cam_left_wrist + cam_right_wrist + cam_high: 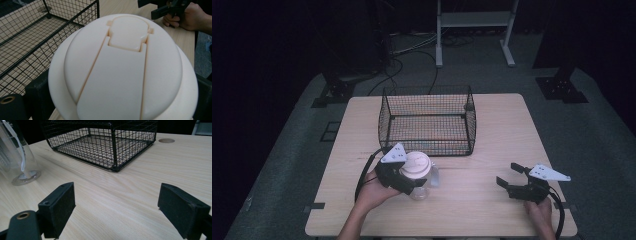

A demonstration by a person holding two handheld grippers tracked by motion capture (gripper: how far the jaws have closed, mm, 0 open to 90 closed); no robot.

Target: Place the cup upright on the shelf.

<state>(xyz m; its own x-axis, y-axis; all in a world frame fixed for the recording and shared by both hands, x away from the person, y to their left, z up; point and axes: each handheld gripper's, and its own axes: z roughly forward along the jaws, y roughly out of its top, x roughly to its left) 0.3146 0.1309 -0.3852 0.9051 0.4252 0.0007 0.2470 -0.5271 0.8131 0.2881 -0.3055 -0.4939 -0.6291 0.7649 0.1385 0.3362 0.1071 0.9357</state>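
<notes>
A clear jug (421, 186) with a cream-white domed lid (416, 163) stands on the wooden table (492, 140), in front of the wire basket. My left gripper (408, 176) is shut on the lid, one black jaw on each side; in the left gripper view the lid (125, 65) sits between the jaws of my left gripper (122, 102). The jug's clear base (25, 175) rests on the tabletop at the left of the right gripper view. My right gripper (508, 174) is low over the table's front right, open (120, 205), nothing between its jaws.
An empty black wire basket (427, 120) stands at the table's middle, just behind the jug; its mesh (37, 37) and near corner (113, 150) are close. A round hole (166, 140) is in the tabletop. A white metal frame (474, 30) and cables lie on the floor behind.
</notes>
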